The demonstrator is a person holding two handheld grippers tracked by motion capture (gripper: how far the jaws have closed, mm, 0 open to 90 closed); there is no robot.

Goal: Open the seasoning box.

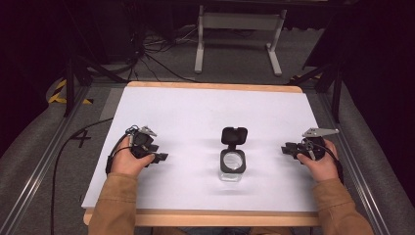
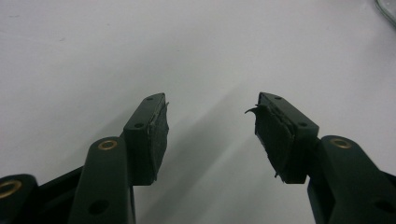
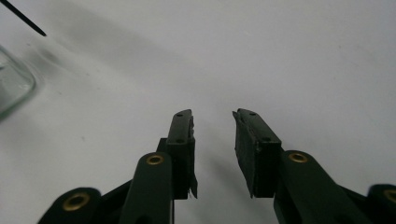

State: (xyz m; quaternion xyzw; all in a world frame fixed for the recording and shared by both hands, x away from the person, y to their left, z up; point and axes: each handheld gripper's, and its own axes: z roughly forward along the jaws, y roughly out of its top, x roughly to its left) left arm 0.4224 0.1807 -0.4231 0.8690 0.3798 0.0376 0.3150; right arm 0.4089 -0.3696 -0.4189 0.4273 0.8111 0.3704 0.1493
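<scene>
A clear jar stands upright on the white tabletop, its black flip lid swung open toward the far edge, so jar and lid run near to far. The left tongs lie left of the jar and the right tongs right of it, both agape and empty, pointing inward at the jar. Beyond the tabletop lie grey floor, cables and a white stand.

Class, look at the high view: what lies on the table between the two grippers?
A clear glass jar with its black hinged lid flipped open stands between the left gripper and right gripper, touching neither.
</scene>
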